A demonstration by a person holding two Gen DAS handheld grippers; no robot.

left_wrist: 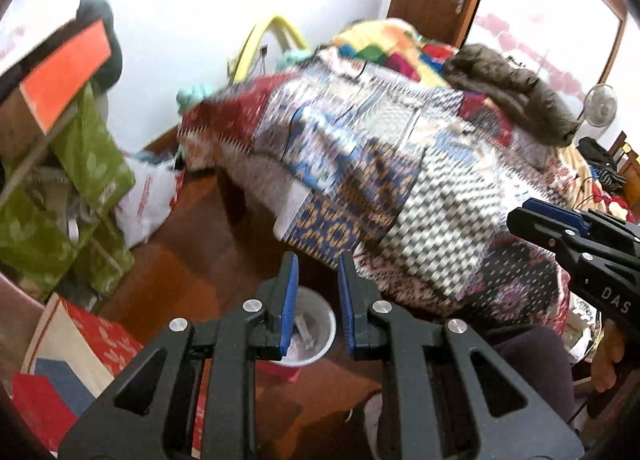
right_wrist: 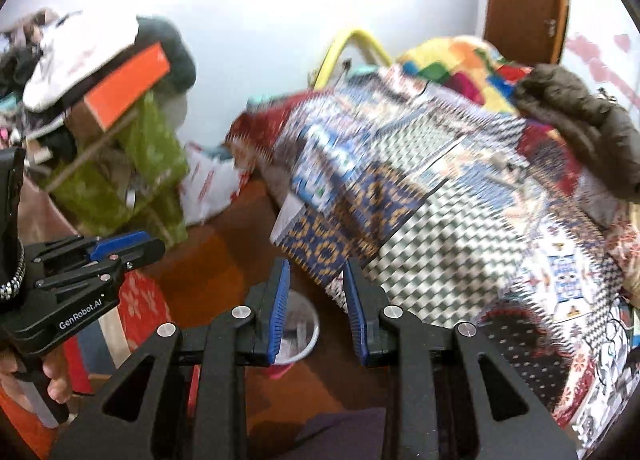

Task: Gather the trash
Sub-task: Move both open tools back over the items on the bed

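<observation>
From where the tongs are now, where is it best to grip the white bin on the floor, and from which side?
Probably the rim of the bin, taken from above. It stands upright on the floor with its mouth open upward, paper scraps inside, and the left tongs hang open right over it. One finger inside and one outside the thin wall should hold it.

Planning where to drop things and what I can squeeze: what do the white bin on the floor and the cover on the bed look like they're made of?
Bin: probably plastic, judging by its smooth, thin white rim and round shape; pale crumpled scraps, maybe paper, lie inside.
Bed cover: soft fabric, a printed patchwork pattern that drapes and folds over the bed's edge; matte, though motion blur hides the weave.
</observation>
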